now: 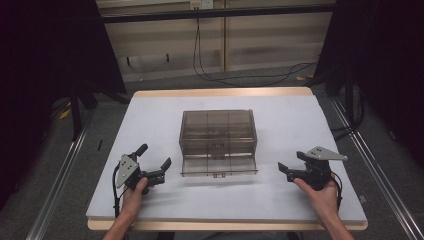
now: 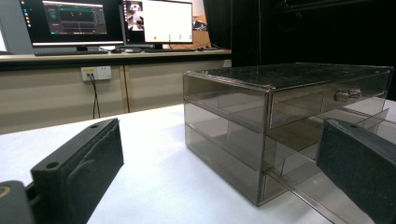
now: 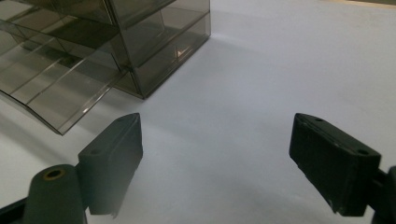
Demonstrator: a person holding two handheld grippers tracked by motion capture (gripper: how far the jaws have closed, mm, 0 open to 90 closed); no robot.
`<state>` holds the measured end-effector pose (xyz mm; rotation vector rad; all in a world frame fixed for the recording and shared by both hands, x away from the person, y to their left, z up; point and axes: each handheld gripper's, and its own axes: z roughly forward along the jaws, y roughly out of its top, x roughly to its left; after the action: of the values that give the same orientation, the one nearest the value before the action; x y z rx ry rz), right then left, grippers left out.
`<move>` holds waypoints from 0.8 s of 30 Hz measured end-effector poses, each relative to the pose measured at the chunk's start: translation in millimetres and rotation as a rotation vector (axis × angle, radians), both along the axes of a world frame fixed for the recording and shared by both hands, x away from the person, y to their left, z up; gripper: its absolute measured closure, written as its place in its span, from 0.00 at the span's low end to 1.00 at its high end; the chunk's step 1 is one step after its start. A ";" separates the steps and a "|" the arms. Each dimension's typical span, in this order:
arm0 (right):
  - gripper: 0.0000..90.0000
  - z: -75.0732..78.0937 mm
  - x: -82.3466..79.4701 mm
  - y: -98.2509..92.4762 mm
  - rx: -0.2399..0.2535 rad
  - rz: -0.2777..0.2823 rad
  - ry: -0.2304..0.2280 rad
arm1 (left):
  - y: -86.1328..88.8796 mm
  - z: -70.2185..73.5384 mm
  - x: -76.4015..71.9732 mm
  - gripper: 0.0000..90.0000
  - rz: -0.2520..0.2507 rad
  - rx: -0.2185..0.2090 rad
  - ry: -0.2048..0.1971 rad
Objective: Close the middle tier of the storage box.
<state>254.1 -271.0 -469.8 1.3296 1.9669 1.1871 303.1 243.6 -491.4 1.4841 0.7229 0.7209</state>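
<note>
A smoky transparent drawer cabinet [image 1: 218,131] stands in the middle of the white table [image 1: 150,115]. Its bottom drawer [image 1: 219,166] is pulled out toward me, and its dividers show; the upper drawer with its small knob [image 2: 346,94] is pushed in. My left gripper [image 1: 153,163] rests near the front left, jaws wide open with nothing between them, aimed at the cabinet [image 2: 261,126]. To the front right, my right gripper [image 1: 293,162] is open as well, empty, with the pulled-out drawer [image 3: 56,88] at the upper left of its view.
The table's front edge [image 1: 225,224] lies just below both hands. Black curtains and frame posts flank the table. Cables run over the floor behind it [image 1: 235,77]. Monitors [image 2: 112,21] stand on a desk far behind the cabinet.
</note>
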 end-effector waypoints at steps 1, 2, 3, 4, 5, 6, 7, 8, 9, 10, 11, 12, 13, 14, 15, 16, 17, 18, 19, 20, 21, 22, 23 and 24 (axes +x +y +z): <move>0.19 -0.6 -1.0 0.3 -0.007 -0.007 -0.002 | -0.2 0.0 -0.2 0.01 0.001 -0.004 0.002; 0.20 -0.7 -1.1 -0.1 -0.001 -0.011 -0.007 | -0.1 0.1 -0.2 0.01 0.001 -0.002 0.002; 0.20 -0.1 -1.2 -0.3 0.009 -0.014 -0.010 | -0.2 0.0 -0.2 0.01 0.001 -0.004 0.002; 0.24 0.8 -1.9 -0.5 0.014 -0.017 -0.018 | 0.2 0.1 -0.2 0.01 -0.001 0.002 0.002; 0.27 1.8 -3.0 -0.3 0.025 -0.010 -0.021 | 0.0 0.0 0.0 0.01 0.000 0.000 0.000; 0.27 2.4 -3.9 -0.2 0.024 -0.004 -0.029 | 0.0 0.0 0.0 0.01 0.000 0.000 0.000; 0.29 2.8 -4.8 0.4 0.022 0.001 -0.026 | 0.0 0.0 0.0 0.01 0.000 0.000 0.000; 0.31 2.9 -5.4 1.4 0.018 0.008 -0.024 | -0.2 0.0 0.0 0.01 0.000 -0.004 0.001; 0.34 2.8 -6.3 2.4 0.014 0.016 -0.021 | 0.0 0.0 0.0 0.01 0.000 0.000 0.000; 0.37 2.5 -6.9 3.5 0.019 0.025 -0.018 | -0.3 0.0 0.0 0.01 0.001 -0.004 0.000; 0.39 2.7 -7.7 4.4 0.024 0.034 -0.018 | -0.2 0.1 -0.2 0.01 0.001 -0.003 0.002; 0.43 3.2 -9.0 5.6 0.025 0.035 -0.019 | -0.2 0.1 -0.2 0.01 0.001 -0.003 0.002; 0.46 3.8 -10.0 6.2 0.027 0.051 -0.026 | -0.2 0.1 -0.2 0.01 0.001 -0.003 0.002; 0.48 4.7 -10.9 7.4 0.042 0.058 -0.028 | -0.3 0.1 -0.2 0.01 0.002 -0.003 0.002; 0.50 5.5 -11.9 8.6 0.054 0.065 -0.027 | -0.3 0.1 -0.2 0.01 0.001 -0.003 0.002; 0.53 6.2 -13.0 9.7 0.055 0.076 -0.027 | -0.2 0.1 -0.2 0.01 0.001 -0.003 0.002; 0.54 6.5 -13.9 10.9 0.057 0.095 -0.028 | -0.2 0.0 -0.2 0.01 0.001 -0.004 0.002; 0.55 7.0 -14.9 12.4 0.063 0.107 -0.022 | -0.2 0.0 -0.2 0.01 0.001 -0.003 0.002; 0.57 7.3 -15.8 13.8 0.068 0.121 -0.021 | 0.2 0.1 -0.2 0.01 -0.001 0.003 0.002; 0.60 7.7 -16.5 15.2 0.069 0.135 -0.018 | 0.0 0.0 0.0 0.01 0.000 0.000 0.000; 0.62 8.1 -17.0 16.7 0.074 0.152 -0.013 | 0.0 0.0 0.0 0.01 0.000 0.000 0.000; 0.63 8.4 -17.9 18.3 0.079 0.161 -0.006 | 0.1 0.1 -0.1 0.01 0.000 0.000 0.002; 0.65 8.6 -18.4 19.9 0.079 0.173 -0.002 | -0.4 0.0 0.0 0.01 0.001 -0.005 0.000; 0.66 8.7 -19.2 21.9 0.073 0.180 0.007 | -0.2 0.1 -0.2 0.01 0.001 -0.002 0.002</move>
<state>234.9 -249.1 -461.1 1.2129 2.1024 1.3510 302.9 243.5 -491.4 1.4826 0.7256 0.7192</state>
